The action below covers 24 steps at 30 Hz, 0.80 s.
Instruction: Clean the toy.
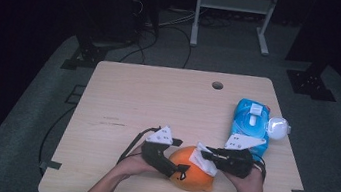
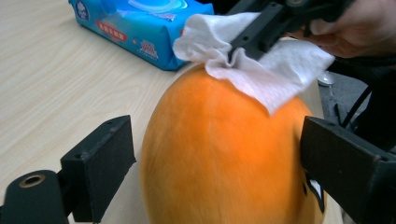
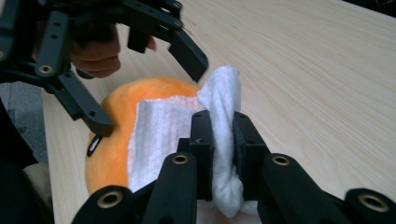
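From above, one orange fruit [image 1: 192, 176] lies near the table [image 1: 132, 101] front edge, one blue wipe pack [image 1: 251, 127] behind it. Along the left claw [image 2: 215, 168], jaws stand apart around the fruit. Along the right claw [image 3: 223, 154], jaws are clamped on one white wipe [image 3: 219, 116] draped on the fruit.

No legible text — wipes pack [image 2: 140, 28] print blurred
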Available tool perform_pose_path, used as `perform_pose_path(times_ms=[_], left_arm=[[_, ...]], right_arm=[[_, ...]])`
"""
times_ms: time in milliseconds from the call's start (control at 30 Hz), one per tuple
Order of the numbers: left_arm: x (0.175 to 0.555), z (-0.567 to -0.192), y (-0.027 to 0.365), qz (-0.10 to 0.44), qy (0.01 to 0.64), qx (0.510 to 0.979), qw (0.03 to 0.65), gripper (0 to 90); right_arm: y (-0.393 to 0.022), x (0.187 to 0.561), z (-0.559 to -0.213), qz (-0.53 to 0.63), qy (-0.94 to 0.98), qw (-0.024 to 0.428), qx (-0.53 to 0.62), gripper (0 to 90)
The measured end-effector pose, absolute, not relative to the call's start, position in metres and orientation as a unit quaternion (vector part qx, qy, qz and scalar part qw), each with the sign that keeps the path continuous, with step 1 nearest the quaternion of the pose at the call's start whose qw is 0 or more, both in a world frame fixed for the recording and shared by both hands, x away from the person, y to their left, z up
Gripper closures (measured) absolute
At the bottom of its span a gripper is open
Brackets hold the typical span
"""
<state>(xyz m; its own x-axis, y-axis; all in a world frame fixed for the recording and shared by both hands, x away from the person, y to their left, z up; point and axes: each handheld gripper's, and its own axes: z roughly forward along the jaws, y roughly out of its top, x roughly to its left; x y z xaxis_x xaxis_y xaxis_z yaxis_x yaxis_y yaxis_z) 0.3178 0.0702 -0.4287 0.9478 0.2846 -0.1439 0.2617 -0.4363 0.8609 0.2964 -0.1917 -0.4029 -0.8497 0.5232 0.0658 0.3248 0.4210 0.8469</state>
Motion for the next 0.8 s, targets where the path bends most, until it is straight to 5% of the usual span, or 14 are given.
perform_pose_path(times_ms=[133, 267, 333, 567, 800], left_arm=[[0.317, -0.439, 0.065, -0.012, 0.159, 0.855, 0.493, 14.1], [0.316, -0.433, 0.07, -0.007, 0.155, 0.852, 0.499, 37.0], [0.314, -0.429, 0.072, 0.014, 0.142, 0.838, 0.527, 41.1], [0.307, -0.425, 0.068, 0.166, 0.083, 0.812, 0.553, 42.0], [0.319, -0.438, 0.076, 0.121, 0.102, 0.832, 0.532, 35.3]], right_arm=[[-0.186, 0.293, -0.402, 0.472, 0.841, 0.105, 0.241, 79.6], [-0.185, 0.293, -0.4, 0.469, 0.842, 0.112, 0.242, 79.5], [-0.184, 0.291, -0.394, 0.47, 0.839, 0.125, 0.243, 79.6], [-0.184, 0.292, -0.372, 0.503, 0.813, 0.162, 0.244, 79.6], [-0.192, 0.308, -0.397, 0.477, 0.826, 0.131, 0.271, 79.6]])
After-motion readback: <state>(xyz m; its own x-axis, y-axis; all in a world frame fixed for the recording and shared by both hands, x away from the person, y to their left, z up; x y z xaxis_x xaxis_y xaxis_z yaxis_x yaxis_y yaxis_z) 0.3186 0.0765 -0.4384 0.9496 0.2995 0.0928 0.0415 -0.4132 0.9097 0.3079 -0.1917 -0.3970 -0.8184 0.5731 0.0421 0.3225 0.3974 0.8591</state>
